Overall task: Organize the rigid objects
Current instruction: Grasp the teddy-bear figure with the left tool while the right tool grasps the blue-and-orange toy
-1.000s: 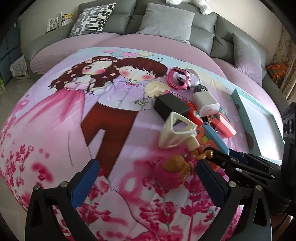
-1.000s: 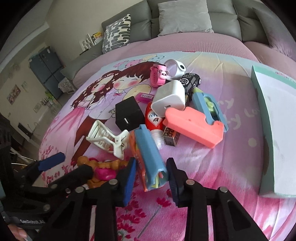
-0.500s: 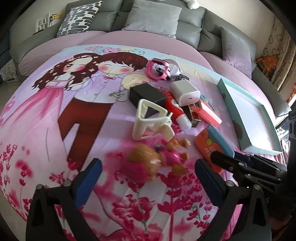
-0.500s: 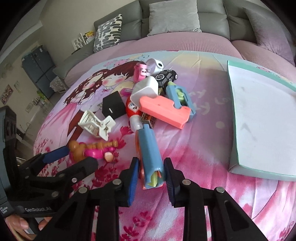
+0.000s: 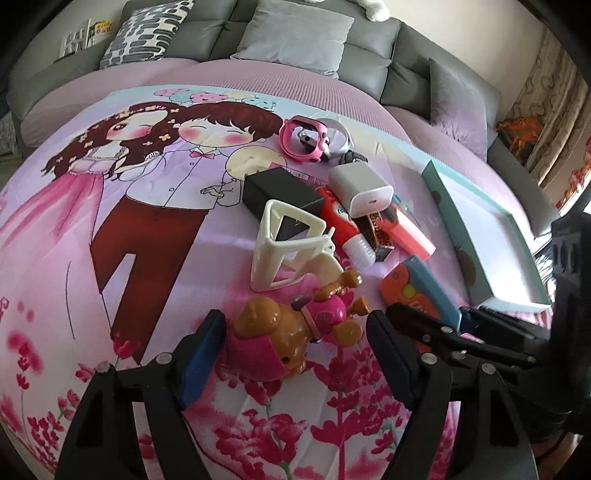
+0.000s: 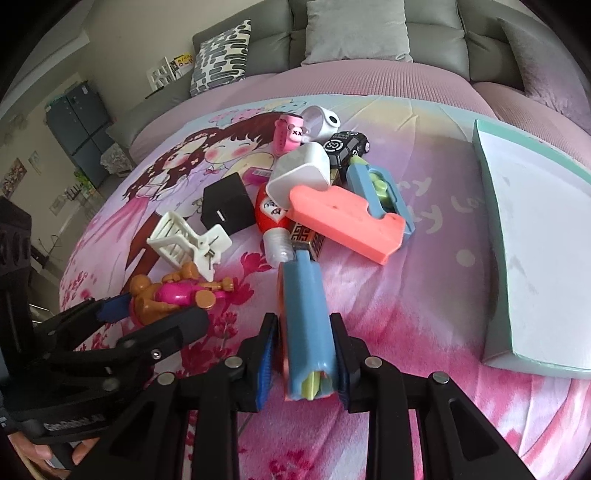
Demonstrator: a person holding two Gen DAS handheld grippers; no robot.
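Plastic toys and small hard objects lie in a loose heap on a smooth printed bedspread (image 5: 155,258) with a cartoon couple and pink flowers. The left gripper (image 5: 295,343) has its jaws closing around a glossy toy dog (image 5: 291,325), a rounded brown figure in a bright pink outfit that lies on its side between the blue pads; a gap shows on both sides, so the pads do not yet press on it. Just ahead of that claw sits a cream hair claw clip (image 5: 288,247), angular and open-framed, touching the dog's raised paw.

The right gripper (image 6: 304,358) is clamped on a blue and orange toy (image 6: 303,314), a long boxy piece with rounded edges; its jaws are easing open slightly, though both pads meet the toy's sides. A yellow-green strip shows inside its near end. Straight ahead of this claw lies the rest of the pile: a red tube with a ribbed clear cap (image 6: 273,229), a matte black cube (image 6: 225,205), a white charger block (image 6: 301,173), a coral foam-like slab (image 6: 343,221) with a notch, and a small black toy car (image 6: 345,146). Off to that claw's right rests a shallow teal-edged box lid (image 6: 535,236), flat and white inside. Beyond everything stands a grey sofa (image 6: 369,33) with cushions.
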